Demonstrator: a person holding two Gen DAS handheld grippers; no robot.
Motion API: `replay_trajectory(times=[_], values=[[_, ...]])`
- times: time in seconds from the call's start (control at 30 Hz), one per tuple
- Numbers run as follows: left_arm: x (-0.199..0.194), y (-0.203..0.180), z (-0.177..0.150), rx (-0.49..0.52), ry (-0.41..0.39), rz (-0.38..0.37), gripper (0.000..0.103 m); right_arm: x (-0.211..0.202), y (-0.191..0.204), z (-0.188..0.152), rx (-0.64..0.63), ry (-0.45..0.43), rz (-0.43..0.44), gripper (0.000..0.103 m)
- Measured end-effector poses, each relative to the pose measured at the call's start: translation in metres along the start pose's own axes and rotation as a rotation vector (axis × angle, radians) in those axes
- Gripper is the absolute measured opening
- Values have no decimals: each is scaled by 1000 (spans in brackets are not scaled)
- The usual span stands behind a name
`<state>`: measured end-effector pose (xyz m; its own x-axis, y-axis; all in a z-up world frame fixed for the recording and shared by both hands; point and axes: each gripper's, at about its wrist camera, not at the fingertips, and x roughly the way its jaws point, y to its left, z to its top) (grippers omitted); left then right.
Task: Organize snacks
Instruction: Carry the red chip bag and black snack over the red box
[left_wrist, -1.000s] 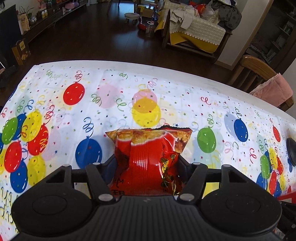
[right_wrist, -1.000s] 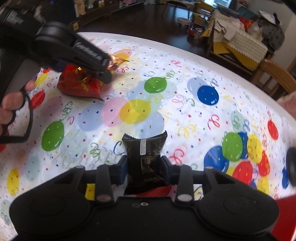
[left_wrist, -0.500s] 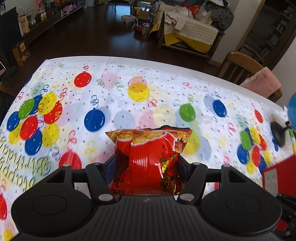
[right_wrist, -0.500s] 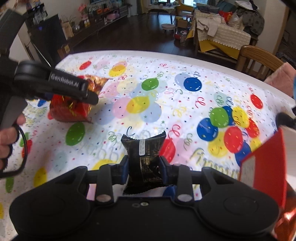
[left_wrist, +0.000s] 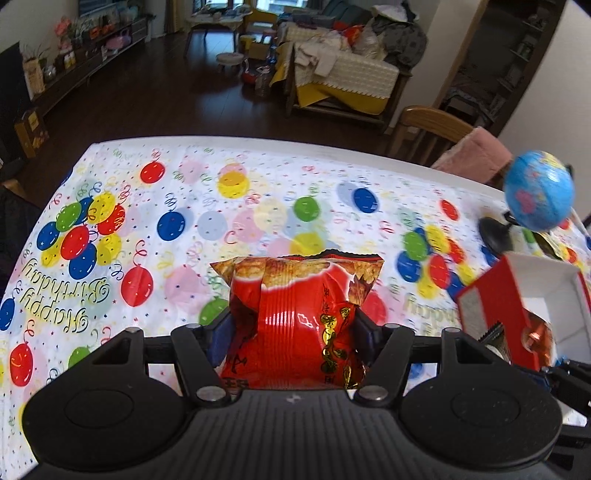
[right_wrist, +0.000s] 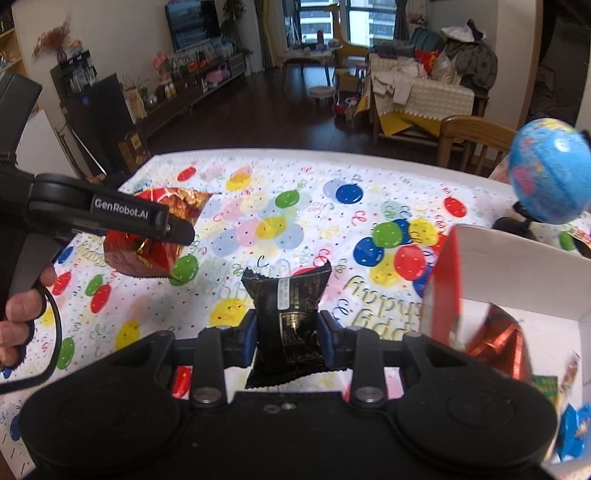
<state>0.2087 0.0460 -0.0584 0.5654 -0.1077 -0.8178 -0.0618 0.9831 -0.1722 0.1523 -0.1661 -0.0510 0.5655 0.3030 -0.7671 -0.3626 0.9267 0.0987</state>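
While both tools have risen above the counter (left_wrist: 258, 206) since earlier, the left tool (left_wrist: 293, 328) keeps clamping the crinkled red foil snack bag (left_wrist: 295, 314), the right tool (right_wrist: 288, 334) the black plastic snack packet (right_wrist: 286, 306). A red-sided open cardboard box (right_wrist: 443, 288), partly cut off, and a blurred blue globe (right_wrist: 546, 173) now occupy the counter's right edge.

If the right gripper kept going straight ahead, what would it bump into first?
Probably nothing soon. The right gripper, shut on the black snack packet, points over open balloon tablecloth. The red box sits off to its right. Depth is hard to judge.
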Motion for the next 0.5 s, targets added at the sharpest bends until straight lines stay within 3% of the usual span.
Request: replay_trajectory(times=[0.5], values=[[-65,-99,-39,131,-70,-64,65,-90,-56,-46,95,-112,-58,32]])
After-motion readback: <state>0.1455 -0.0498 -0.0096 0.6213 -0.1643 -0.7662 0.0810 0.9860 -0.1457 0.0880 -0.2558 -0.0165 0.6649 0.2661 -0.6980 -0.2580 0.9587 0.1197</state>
